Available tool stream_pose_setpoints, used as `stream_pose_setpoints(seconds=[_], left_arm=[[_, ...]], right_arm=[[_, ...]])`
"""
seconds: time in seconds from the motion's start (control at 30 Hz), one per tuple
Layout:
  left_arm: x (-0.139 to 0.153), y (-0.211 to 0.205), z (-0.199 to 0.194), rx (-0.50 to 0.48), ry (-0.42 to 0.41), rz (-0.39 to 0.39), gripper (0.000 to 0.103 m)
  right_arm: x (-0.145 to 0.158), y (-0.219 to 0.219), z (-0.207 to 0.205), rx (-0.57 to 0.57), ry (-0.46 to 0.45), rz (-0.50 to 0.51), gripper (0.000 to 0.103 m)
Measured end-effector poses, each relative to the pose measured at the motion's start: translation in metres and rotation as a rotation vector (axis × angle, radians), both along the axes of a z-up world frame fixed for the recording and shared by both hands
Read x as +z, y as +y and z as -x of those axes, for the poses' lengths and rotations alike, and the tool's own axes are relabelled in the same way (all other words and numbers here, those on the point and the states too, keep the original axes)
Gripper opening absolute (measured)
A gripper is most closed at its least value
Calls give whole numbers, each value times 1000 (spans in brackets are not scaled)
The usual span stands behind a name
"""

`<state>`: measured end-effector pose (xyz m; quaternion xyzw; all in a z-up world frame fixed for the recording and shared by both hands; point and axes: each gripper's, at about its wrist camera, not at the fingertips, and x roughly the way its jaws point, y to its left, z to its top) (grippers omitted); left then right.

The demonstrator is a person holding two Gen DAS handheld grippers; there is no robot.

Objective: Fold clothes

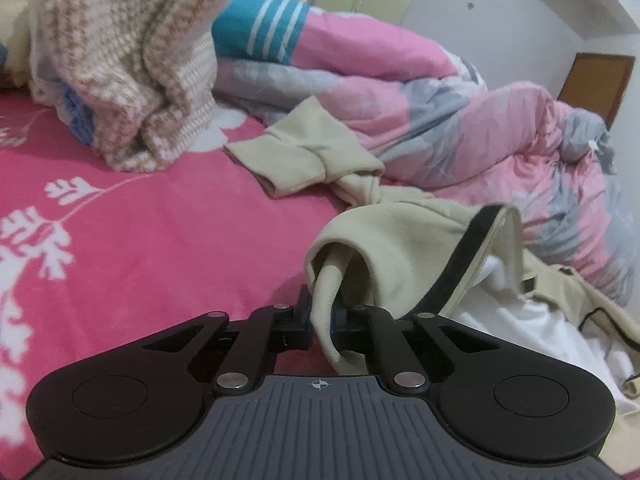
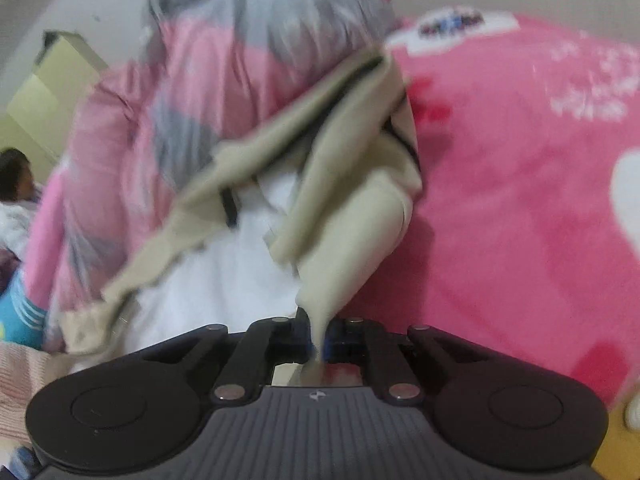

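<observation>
A cream garment with black trim and a white lining [image 1: 404,248] lies crumpled on the pink bed cover [image 1: 160,240]. One sleeve with a ribbed cuff [image 1: 296,156] stretches away toward the quilt. My left gripper [image 1: 322,320] is shut on a ribbed cream edge of that garment, near the bottom of the left wrist view. In the blurred right wrist view the same cream garment [image 2: 348,208] hangs up from my right gripper [image 2: 318,338], which is shut on a pinched fold of it. The white lining [image 2: 224,276] shows to the left.
A rumpled pink and grey quilt [image 1: 460,120] lies behind the garment. A beige knitted sweater [image 1: 132,68] is heaped at the back left. A person's head [image 2: 16,176] shows at the left edge of the right wrist view. The pink floral cover [image 2: 520,184] spreads to the right.
</observation>
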<state>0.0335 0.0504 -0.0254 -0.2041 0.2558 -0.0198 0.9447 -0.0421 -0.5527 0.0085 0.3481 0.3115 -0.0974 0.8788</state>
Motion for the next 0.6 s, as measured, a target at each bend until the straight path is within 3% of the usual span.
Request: stream_pose_setpoints(seconds=[0.13,0.23,0.3,0.37,0.47,0.53,0.6], left_arm=[[16,-4,37,-50,12,55,4],[15,-9,62,-81,54,99,4],[7,-16,72,-111,91,104,4],[-6,-28,77,-127,114,59,4],[-18,-36,80,-147,87,-14,7],[-15,-32,84,-181,70,-44,12],[-12,-24,90,-224,62,-50,26]], right_arm=[[33,-17,10,15,-37,30,5],[38,-28,12,14,-13,54,5],[24,-41,14,-6,25,42,5],[0,-55,13,-30,83,28,5],[-49,-68,4,-59,189,-51,5],[-59,-77,14,-82,139,-143,8],[-51,-82,30,-94,131,-192,21]])
